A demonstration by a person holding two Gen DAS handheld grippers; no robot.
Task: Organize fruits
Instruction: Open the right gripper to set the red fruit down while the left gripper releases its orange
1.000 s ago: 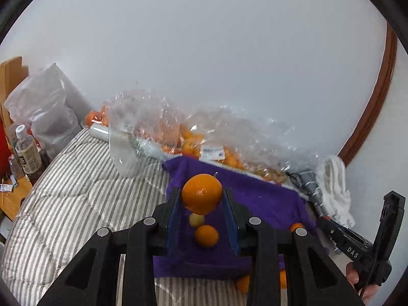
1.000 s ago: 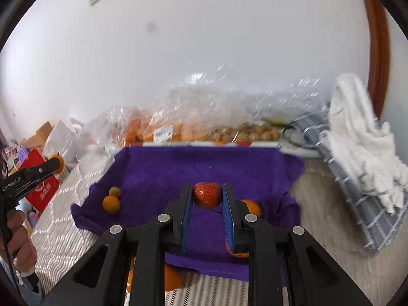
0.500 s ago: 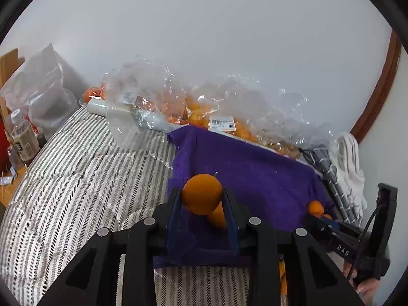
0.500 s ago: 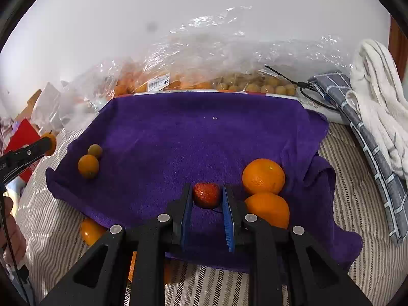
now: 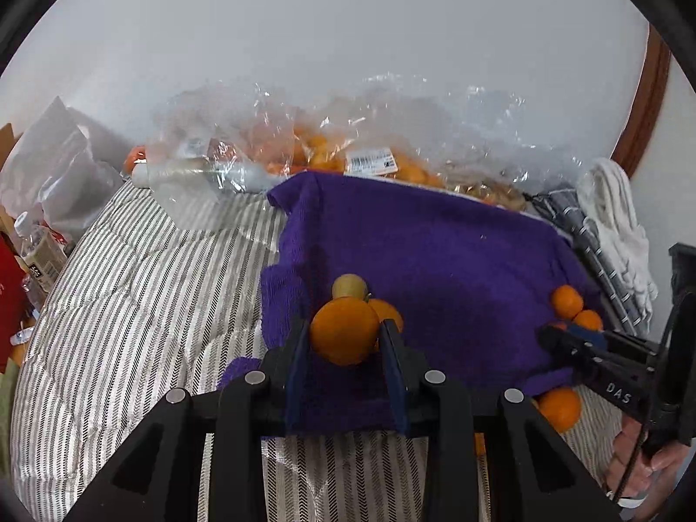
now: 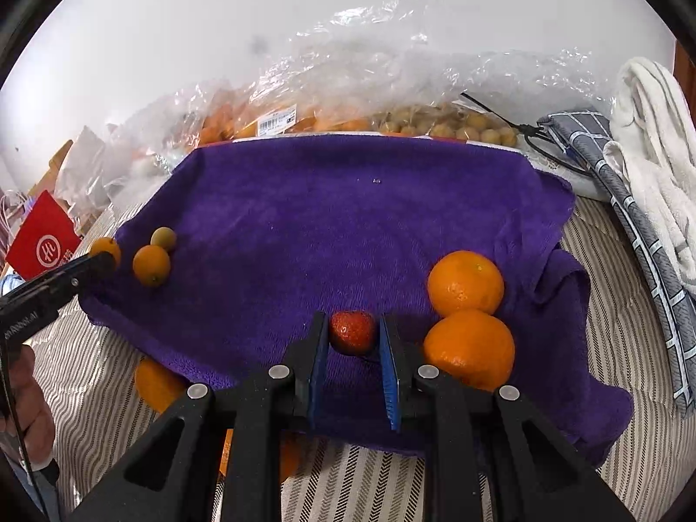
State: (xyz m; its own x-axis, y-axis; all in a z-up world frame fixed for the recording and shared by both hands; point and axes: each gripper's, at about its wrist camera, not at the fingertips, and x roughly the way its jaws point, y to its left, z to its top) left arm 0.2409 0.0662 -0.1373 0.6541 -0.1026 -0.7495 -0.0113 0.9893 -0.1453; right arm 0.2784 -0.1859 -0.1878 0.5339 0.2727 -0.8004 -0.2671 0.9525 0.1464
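My left gripper [image 5: 344, 335] is shut on an orange [image 5: 343, 330] just above the left edge of the purple towel [image 5: 435, 261]. Behind it lie a small orange [image 5: 387, 311] and a yellowish fruit [image 5: 349, 287]. My right gripper [image 6: 351, 339] is shut on a red strawberry [image 6: 351, 332], low over the towel's [image 6: 339, 217] near edge. Two large oranges [image 6: 465, 282] [image 6: 470, 348] lie just to its right. The left gripper [image 6: 98, 261] shows at the towel's left side, near a small orange [image 6: 151, 264] and a yellowish fruit [image 6: 163, 238].
Clear plastic bags of oranges [image 5: 330, 152] and small yellow fruits [image 6: 456, 124] lie along the wall behind the towel. A grey checked cloth [image 6: 609, 165] and white towel [image 6: 652, 139] are at the right. Loose oranges [image 6: 156, 383] lie on the striped bedding [image 5: 130, 304].
Both grippers have moved down and forward toward the towel with their fruits held. The strawberry is now low beside the two large oranges; the orange is near the small fruits.
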